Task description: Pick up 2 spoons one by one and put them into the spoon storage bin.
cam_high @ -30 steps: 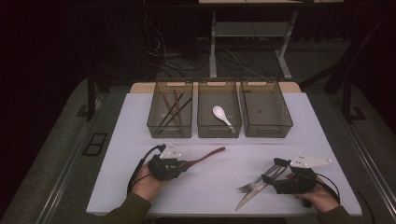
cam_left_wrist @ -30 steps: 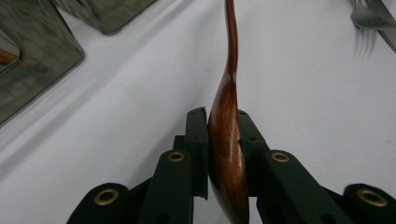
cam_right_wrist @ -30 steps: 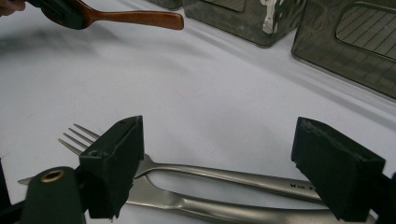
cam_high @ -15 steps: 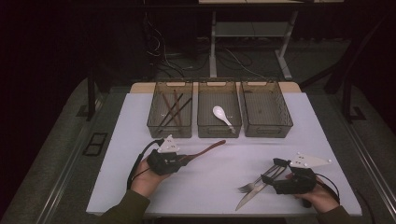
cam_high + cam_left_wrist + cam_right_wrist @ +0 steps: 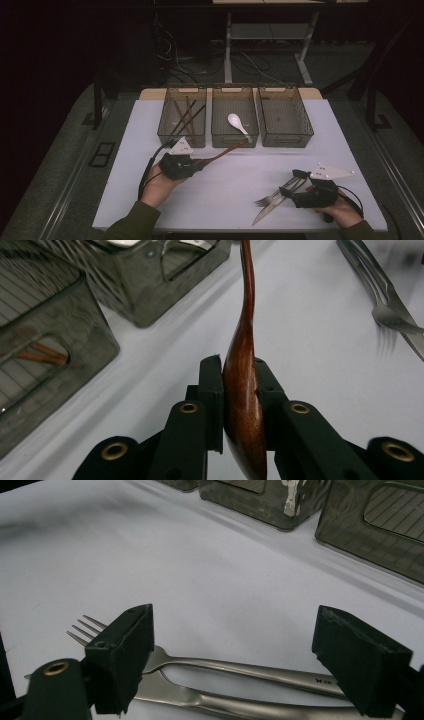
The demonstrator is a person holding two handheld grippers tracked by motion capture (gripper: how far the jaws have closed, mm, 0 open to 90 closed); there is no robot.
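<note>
My left gripper (image 5: 199, 163) is shut on the bowl of a dark brown wooden spoon (image 5: 225, 152). The spoon is off the table, its handle pointing at the front of the middle bin (image 5: 234, 140). In the left gripper view the jaws (image 5: 239, 365) pinch the spoon (image 5: 247, 310) edge-on. My right gripper (image 5: 292, 184) rests low at the front right and is open. In the right gripper view its jaws (image 5: 235, 625) stand wide to either side of a steel fork (image 5: 240, 667) and a knife (image 5: 200, 700) lying flat on the white table.
Three smoky clear bins stand in a row at the back. The left bin (image 5: 165, 134) holds brown chopsticks (image 5: 184, 116), the middle one a white spoon (image 5: 238, 123), and the right bin (image 5: 288, 140) looks bare. The white table top (image 5: 225, 190) ends near both hands.
The left gripper has risen and moved toward the bins, carrying the wooden spoon, so its handle tip now nears the middle bin. The right gripper, fork and knife have stayed put.
</note>
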